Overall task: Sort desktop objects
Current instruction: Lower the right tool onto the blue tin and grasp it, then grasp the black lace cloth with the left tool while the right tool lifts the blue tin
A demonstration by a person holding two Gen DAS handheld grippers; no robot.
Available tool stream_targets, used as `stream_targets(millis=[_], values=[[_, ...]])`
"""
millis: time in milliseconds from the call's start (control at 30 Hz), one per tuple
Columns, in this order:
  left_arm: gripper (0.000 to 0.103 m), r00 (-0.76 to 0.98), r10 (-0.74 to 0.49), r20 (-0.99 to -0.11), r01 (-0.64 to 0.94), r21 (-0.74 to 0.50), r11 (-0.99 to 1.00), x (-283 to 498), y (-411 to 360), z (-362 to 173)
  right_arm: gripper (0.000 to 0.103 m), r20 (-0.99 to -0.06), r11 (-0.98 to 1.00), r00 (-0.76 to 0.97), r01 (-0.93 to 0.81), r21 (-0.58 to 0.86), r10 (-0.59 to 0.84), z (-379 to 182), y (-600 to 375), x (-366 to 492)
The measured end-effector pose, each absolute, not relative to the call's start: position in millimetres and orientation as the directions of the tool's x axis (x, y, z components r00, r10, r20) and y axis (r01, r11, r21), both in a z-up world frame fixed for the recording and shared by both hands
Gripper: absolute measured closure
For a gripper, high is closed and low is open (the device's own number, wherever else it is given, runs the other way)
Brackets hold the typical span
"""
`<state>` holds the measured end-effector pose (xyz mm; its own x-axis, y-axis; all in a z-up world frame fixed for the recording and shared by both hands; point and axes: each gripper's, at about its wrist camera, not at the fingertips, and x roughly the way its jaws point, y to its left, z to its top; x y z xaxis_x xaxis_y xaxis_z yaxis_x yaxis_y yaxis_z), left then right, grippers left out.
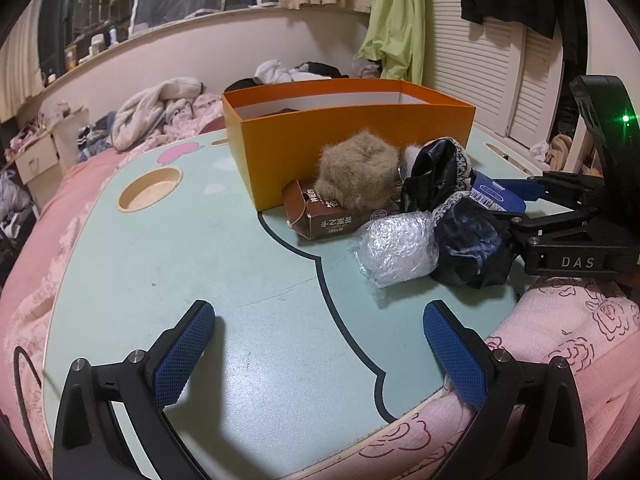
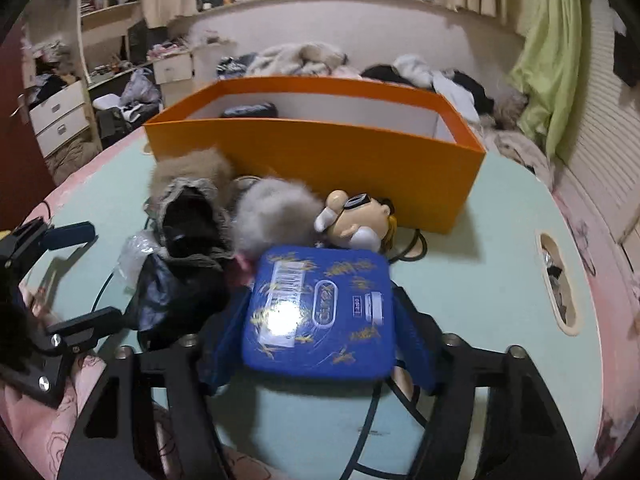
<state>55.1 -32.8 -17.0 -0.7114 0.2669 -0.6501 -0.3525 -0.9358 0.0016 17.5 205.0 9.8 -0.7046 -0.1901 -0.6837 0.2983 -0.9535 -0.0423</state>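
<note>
The left gripper (image 1: 320,344) hovers low over a bare stretch of the pale green surface (image 1: 248,264), its blue-padded fingers (image 1: 182,360) spread wide with nothing between them. The right gripper (image 2: 320,320) has its fingers closed against the two sides of a flat blue rectangular tin with gold markings and a barcode label (image 2: 320,312), which sits between the pads just above the surface (image 2: 480,280); in the left wrist view the same tin (image 1: 490,194) shows only partly at the tips of the right gripper (image 1: 516,200).

An open orange cardboard box with white inner walls (image 2: 320,148) stands at the far side of the surface, and a dark object lies inside it by the back wall. Crowded in front of the box are a brown milk carton lying on its side (image 1: 320,218), a tan fluffy ball (image 1: 356,172) resting on the carton, a black pouch with lace trim (image 1: 436,172), a crumpled clear plastic wrap (image 1: 398,250) and a crumpled dark plastic bag (image 1: 472,246) touching each other. From the right wrist view, a grey fluffy pom-pom (image 2: 276,216) sits just beyond the tin, beside a small cartoon figurine with dark glasses (image 2: 356,216) lying on its side near the box wall (image 2: 400,176).

Pink floral bedding (image 1: 568,320) surrounds the surface.
</note>
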Motion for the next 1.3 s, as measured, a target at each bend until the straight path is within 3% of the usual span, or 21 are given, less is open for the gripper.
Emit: stream_targets(millis=[333, 600, 700, 867, 900, 933, 967, 1300], values=[[0.0, -0.738, 0.274, -0.617, -0.346, -0.003, -0.938, 62, -36, -7, 0.036, -0.48, -0.93, -0.797, 0.304, 0.205, -0.366, 26, 253, 42], [0.002, -0.743, 0.422, -0.52, -0.436, -0.103, -0.894, 65, -10, 37, 0.036, -0.464, -0.929, -0.813, 0.242, 0.279, -0.352, 27, 267, 38], [0.022, -0.713, 0.417, -0.564, -0.459, -0.074, -0.885, 49, 13, 43, 0.036, -0.465, -0.928, -0.811, 0.246, 0.279, -0.354, 27, 267, 37], [0.038, -0.657, 0.441, -0.612, -0.503, -0.081, -0.861, 30, 37, 41, 0.036, -0.469, -0.927, -0.808, 0.245, 0.284, -0.358, 25, 270, 38], [0.052, -0.644, 0.418, -0.641, -0.492, -0.071, -0.868, 22, 42, 38, 0.036, -0.469, -0.927, -0.808, 0.245, 0.284, -0.357, 25, 270, 38], [0.077, -0.631, 0.405, -0.662, -0.484, -0.072, -0.872, 20, 45, 34, 0.036, -0.469, -0.927, -0.808, 0.244, 0.284, -0.357, 25, 269, 37], [0.085, -0.616, 0.401, -0.678, -0.479, -0.082, -0.874, 16, 45, 30, 0.036, -0.469, -0.927, -0.808, 0.244, 0.283, -0.356, 25, 269, 37], [0.088, -0.703, 0.514, -0.492, -0.528, -0.123, -0.84, 49, 25, 73, 0.036, -0.456, -0.937, -0.823, 0.255, 0.238, -0.339, 30, 262, 44]])
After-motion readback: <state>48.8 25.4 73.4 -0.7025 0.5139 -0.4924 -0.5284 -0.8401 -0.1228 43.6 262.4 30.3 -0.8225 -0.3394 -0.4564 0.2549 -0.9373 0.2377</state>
